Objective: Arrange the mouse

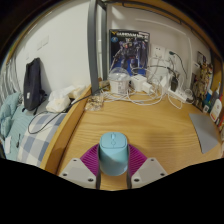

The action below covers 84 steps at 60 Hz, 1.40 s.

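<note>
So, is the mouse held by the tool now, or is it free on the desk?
Held. The blue mouse sits between the tool's two purple pads, which press on both its sides.

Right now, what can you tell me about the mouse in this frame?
The mouse is a light blue computer mouse with a smooth, plastic-looking shell and a small scroll wheel near its far end. It lies flat on the wooden desk, pointing away from the camera. It sits between the two fingers of the gripper, whose purple pads flank its sides; whether they press on it cannot be told.
</note>
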Available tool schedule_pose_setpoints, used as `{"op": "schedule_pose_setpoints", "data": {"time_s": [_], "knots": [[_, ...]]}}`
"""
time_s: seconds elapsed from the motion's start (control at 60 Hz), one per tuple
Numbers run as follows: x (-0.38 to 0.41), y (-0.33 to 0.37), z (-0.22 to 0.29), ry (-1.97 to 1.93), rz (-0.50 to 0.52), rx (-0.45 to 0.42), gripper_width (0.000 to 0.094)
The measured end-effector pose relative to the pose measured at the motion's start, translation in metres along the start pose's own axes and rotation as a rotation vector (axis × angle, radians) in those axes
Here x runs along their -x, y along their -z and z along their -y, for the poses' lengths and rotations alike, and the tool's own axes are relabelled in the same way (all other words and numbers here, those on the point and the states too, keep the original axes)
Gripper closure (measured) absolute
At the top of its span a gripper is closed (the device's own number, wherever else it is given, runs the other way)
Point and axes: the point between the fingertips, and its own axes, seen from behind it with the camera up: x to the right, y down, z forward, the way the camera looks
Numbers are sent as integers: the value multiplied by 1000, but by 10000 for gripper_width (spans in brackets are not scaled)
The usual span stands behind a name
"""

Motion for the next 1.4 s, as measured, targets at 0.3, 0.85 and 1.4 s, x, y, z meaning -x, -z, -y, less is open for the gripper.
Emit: {"op": "schedule_pose_setpoints", "data": {"time_s": [0.3,0.85,1.4], "knots": [[-37,55,84,-24,30,-83,585],[-425,116,150,-84,-196,-189,585],[-464,1,10,-149,-122,77,527]]}}
